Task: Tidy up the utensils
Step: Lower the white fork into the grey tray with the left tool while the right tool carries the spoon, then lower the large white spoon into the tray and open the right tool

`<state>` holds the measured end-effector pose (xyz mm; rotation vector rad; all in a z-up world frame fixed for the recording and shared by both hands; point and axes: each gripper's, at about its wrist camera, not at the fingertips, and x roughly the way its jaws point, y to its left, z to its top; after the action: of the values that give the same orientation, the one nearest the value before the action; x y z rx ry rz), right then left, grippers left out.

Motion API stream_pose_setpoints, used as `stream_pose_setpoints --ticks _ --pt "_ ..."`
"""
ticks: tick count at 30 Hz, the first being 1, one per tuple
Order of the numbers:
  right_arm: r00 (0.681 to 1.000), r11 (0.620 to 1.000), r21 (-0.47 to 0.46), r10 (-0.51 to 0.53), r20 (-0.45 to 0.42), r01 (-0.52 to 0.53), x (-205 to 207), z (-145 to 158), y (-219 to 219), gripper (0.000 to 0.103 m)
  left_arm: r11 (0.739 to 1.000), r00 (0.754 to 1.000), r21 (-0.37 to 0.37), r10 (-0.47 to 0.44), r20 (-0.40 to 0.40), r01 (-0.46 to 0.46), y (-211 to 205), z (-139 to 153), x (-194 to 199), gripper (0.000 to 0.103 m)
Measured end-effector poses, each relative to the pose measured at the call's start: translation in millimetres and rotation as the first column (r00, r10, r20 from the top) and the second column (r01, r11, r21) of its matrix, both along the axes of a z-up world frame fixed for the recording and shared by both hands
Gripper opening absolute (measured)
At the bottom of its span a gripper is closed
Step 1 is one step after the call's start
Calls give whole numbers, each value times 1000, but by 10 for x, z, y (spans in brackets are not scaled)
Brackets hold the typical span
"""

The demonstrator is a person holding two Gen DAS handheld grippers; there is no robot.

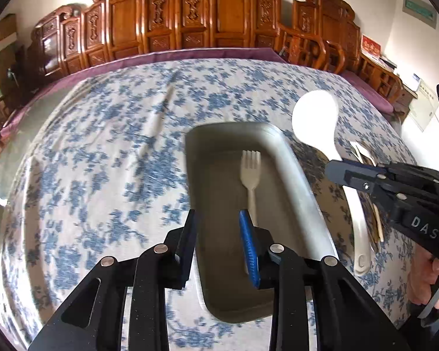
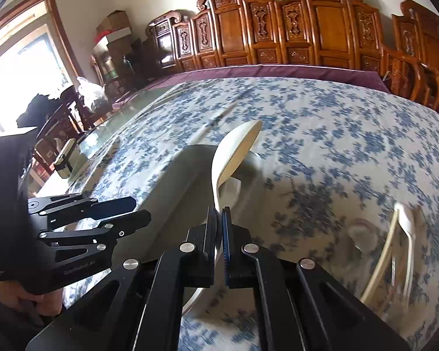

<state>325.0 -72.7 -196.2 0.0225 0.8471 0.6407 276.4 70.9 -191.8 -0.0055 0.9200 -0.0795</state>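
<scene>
Nearest to the left wrist camera are the two black fingers of the left gripper (image 1: 221,248). They stand wide apart and hold nothing, and they hang just over the near part of the grey tray (image 1: 295,175). Inside the tray lies one white plastic fork (image 1: 251,175), its prongs pointing away from the camera.

The right gripper (image 2: 219,234) is closed tightly on the handle of a big white spoon (image 2: 234,152). The bowl of the spoon sticks out ahead of the fingers and is lifted in the air, tilted, near the right rim of the tray. In the left wrist view the same spoon (image 1: 316,117) seems to be just beside the tray, not yet over its floor.

On the flowered tablecloth (image 1: 102,146), to the right of the tray, some more utensils (image 2: 395,242) are waiting. They are blurred, so I cannot say exactly what they are or how many.

I judge that the step in hand is carrying the spoon to the tray, and the task is only partly done, because one fork is inside and others lie outside. The next move probably asks to bring the spoon over the tray, lower it beside the fork with the handle along the long side, and only then open the fingers. The spoon is long, so one end may rest on the rim if it is placed crosswise.
</scene>
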Motion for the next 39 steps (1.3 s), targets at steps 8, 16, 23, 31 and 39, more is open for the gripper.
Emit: stream_pose_setpoints --ticks 8,16,23,31,39 --pt "999 999 -22 28 -18 -29 85 -215 381 5 998 998 -16 67 -3 -67 329 12 49 30" --pt "996 997 -57 51 -71 -55 113 -491 524 6 996 996 -20 92 1 -92 438 18 74 30" --pt "995 996 -40 71 -66 -74 60 -469 529 9 996 996 -10 90 -5 -90 416 -6 85 30" --pt "998 998 -18 62 -11 -62 -35 -217 336 9 997 997 -16 74 9 -74 345 45 62 30" --pt "997 998 -49 -41 66 45 -225 112 -389 9 999 999 -25 25 43 -24 51 236 -29 44"
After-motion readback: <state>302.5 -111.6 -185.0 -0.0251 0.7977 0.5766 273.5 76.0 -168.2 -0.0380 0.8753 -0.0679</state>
